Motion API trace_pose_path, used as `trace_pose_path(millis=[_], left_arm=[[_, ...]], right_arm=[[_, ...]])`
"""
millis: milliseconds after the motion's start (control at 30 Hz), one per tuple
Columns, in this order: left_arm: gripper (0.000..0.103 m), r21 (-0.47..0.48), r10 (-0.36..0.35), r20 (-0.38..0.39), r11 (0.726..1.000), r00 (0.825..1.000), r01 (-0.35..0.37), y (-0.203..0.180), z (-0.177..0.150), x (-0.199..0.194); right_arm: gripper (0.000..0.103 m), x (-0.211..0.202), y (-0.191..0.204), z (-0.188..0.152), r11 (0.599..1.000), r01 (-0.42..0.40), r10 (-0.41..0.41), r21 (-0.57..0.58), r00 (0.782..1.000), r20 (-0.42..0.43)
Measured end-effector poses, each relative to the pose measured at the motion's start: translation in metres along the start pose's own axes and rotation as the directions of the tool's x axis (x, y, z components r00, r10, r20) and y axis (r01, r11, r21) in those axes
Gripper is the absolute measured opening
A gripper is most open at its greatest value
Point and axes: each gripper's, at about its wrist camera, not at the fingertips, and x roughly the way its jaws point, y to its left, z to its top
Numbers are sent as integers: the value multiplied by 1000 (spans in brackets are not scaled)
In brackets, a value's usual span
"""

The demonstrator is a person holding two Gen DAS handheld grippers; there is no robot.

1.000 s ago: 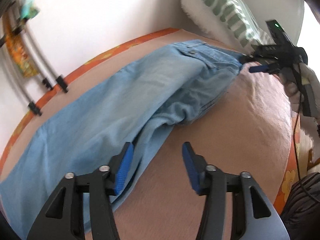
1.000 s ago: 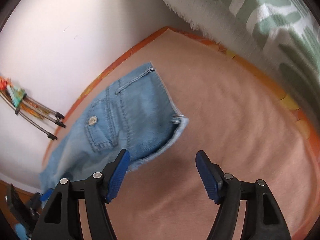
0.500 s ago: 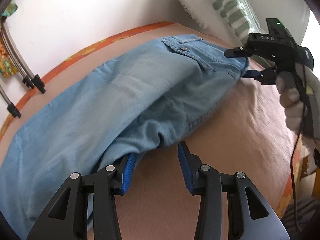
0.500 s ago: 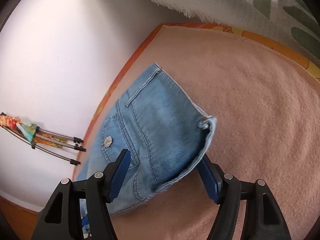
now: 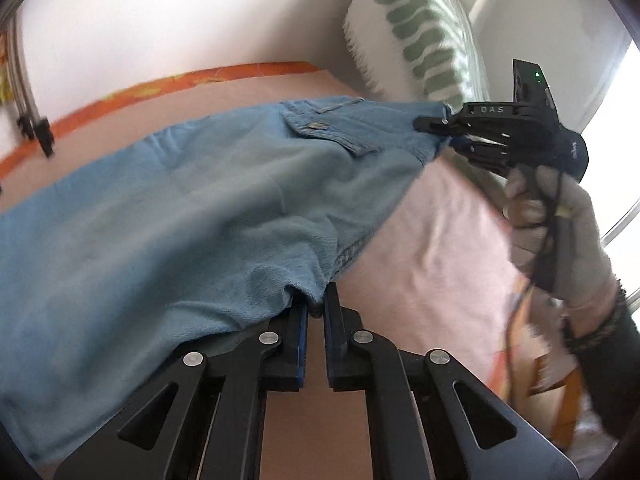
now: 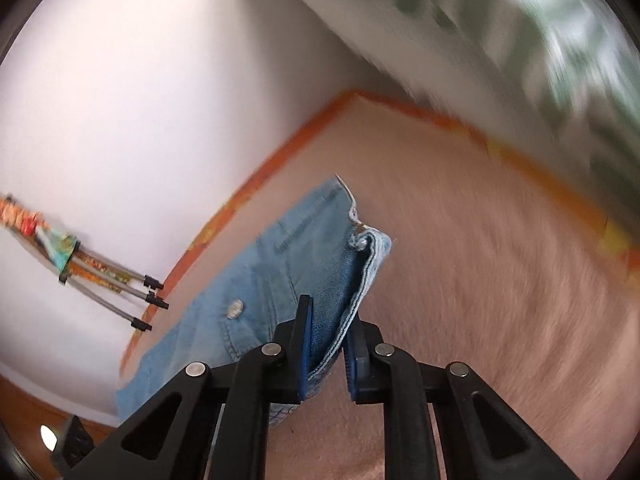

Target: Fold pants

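Light blue denim pants (image 5: pixel 192 208) lie across a pink blanket (image 5: pixel 440 240), folded lengthwise, back pocket up. My left gripper (image 5: pixel 316 308) is shut on the crotch-side edge of the pants at the near side. My right gripper (image 6: pixel 327 344) is shut on the waistband corner of the pants (image 6: pixel 304 256); it also shows in the left wrist view (image 5: pixel 444 132), held by a gloved hand at the far right end of the pants. The pant legs run off to the left.
A white pillow with green leaf print (image 5: pixel 420 36) stands at the head of the bed. An orange patterned sheet edge (image 5: pixel 224 76) borders the blanket along the white wall. Metal rack legs (image 6: pixel 132 292) stand by the wall.
Both grippers have closed: the left on the crotch-side edge, the right on the waistband corner. The waist end has been lifted and stretched slightly.
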Motion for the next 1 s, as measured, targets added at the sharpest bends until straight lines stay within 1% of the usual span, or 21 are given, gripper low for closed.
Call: trace_pose_path(millis=[67, 100, 167, 200, 233, 267, 333, 367, 433, 500, 533, 600, 667, 733, 767, 867, 933, 967, 1000], left_arm=[[6, -24, -46, -25, 999, 999, 46, -3, -4, 2], [6, -20, -50, -42, 999, 998, 50, -4, -6, 5], [5, 19, -35, -95, 999, 995, 37, -10, -17, 17], [5, 30, -35, -110, 999, 993, 39, -12, -21, 22], [5, 48, -32, -130, 998, 991, 39, -15, -27, 26], [5, 82, -24, -144, 996, 989, 36, -21, -32, 27], [5, 132, -7, -143, 991, 990, 26, -29, -38, 20], [5, 166, 6, -127, 986, 992, 16, -32, -38, 10], [6, 186, 30, -93, 983, 995, -13, -30, -36, -7], [9, 180, 78, -41, 981, 996, -70, -15, -30, -31], [9, 168, 112, -14, 980, 994, -108, -4, -27, -42], [9, 137, 157, 4, 978, 988, -156, 17, -25, -52], [9, 99, 213, 10, 972, 977, -213, 42, -26, -56], [9, 88, 261, 3, 962, 965, -260, 58, -30, -54], [9, 75, 267, -16, 961, 964, -265, 68, -33, -50], [9, 4, 242, -90, 970, 966, -242, 92, -45, -39], [9, -11, 225, -110, 974, 968, -228, 97, -49, -35], [9, 0, 233, -102, 972, 967, -234, 97, -53, -38], [9, 6, 232, -98, 972, 968, -233, 98, -55, -43]], right_arm=[[11, -9, 11, 9, 998, 15, -13, -57, 999, 33], [11, -10, 14, 11, 997, 23, -20, -72, 999, 39], [11, -4, 12, 8, 995, 63, -60, -83, 998, 31], [11, 4, 10, 4, 988, 107, -106, -111, 994, 21], [11, 12, 8, -3, 975, 165, -165, -152, 986, 13], [11, 19, 6, -7, 967, 192, -194, -170, 981, 4], [11, 25, -6, -14, 964, 207, -211, -164, 977, -7], [11, 26, -10, -15, 967, 202, -206, -154, 979, -10], [11, 25, -17, -14, 973, 187, -191, -138, 981, -16], [11, 24, -13, -12, 969, 193, -197, -154, 980, -12], [11, 22, -10, -12, 968, 194, -197, -162, 980, -5], [11, 13, 0, -10, 969, 179, -178, -169, 984, 25], [11, 5, 13, -9, 964, 178, -169, -199, 984, 61], [11, 2, 17, -6, 964, 176, -163, -201, 984, 76], [11, 6, 15, -5, 961, 192, -182, -197, 981, 71], [11, 26, 3, -12, 946, 251, -256, -206, 967, 6], [16, 30, -3, -19, 928, 295, -306, -227, 952, -18], [29, 28, -4, -22, 917, 320, -332, -239, 943, -13], [38, 24, -3, -24, 907, 338, -349, -250, 937, 0]])
